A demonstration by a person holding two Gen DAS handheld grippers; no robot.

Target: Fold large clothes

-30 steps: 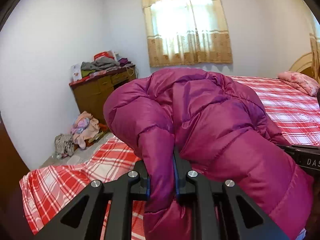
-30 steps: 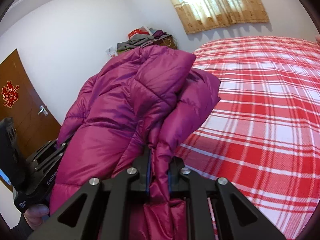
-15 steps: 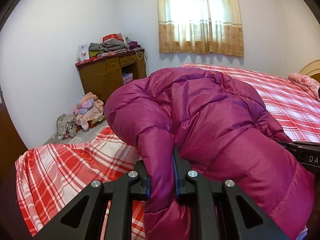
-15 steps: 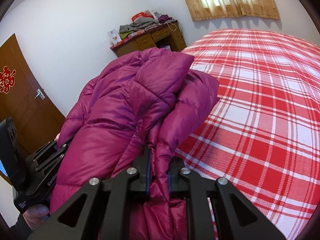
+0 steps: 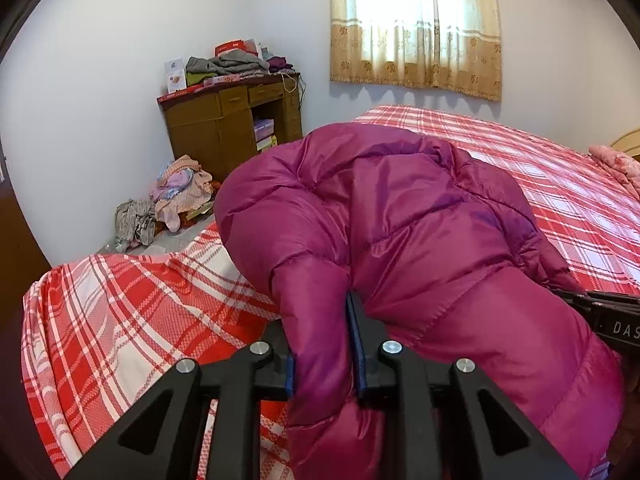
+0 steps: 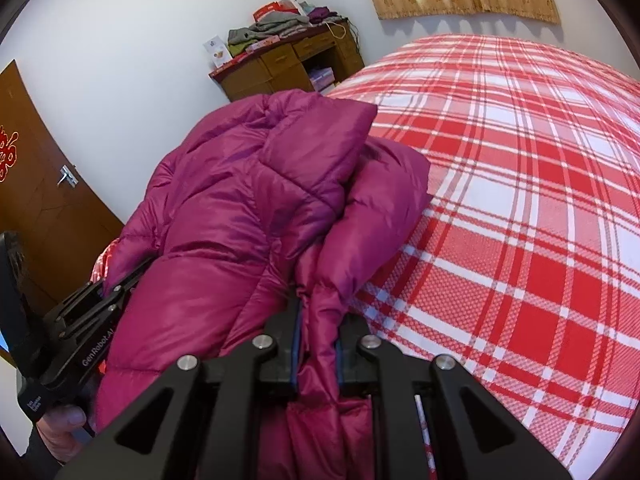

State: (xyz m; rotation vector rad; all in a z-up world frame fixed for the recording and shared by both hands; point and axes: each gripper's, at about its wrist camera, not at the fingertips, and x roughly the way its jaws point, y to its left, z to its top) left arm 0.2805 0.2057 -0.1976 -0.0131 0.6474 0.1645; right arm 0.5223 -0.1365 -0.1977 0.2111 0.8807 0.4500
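Left wrist view: left hand-held gripper (image 5: 322,344) clamped on a quilted edge of the puffy magenta down jacket (image 5: 420,240), though jaws just eased a touch wider, fabric still wedged between the pads. Jacket bulging from centre out to 4 o'clock, hanging over the near end of the red-and-white plaid bed (image 5: 132,312). Letters "DAS" readable on the other tool at 3 o'clock. Wooden dresser (image 5: 224,128) piled with clothes at 11 o'clock, yellow curtain (image 5: 416,32) at 1 o'clock.

Right wrist view: right hand-held gripper (image 6: 318,344) pinched tight on another fold of the same jacket, bulk running off toward 10 o'clock, plaid bed filling 1 to 5 o'clock. "GenRobot.AI" printed on the left tool at 8 o'clock, held by a hand (image 6: 60,428). Red character decoration on the brown door (image 6: 40,216) at 9 o'clock, too cropped to read.

Handling guess: light, squishy, springy, slick shell, likely to slide and puff back open. Better grabbed along stitched seams or hem than mid-panel.
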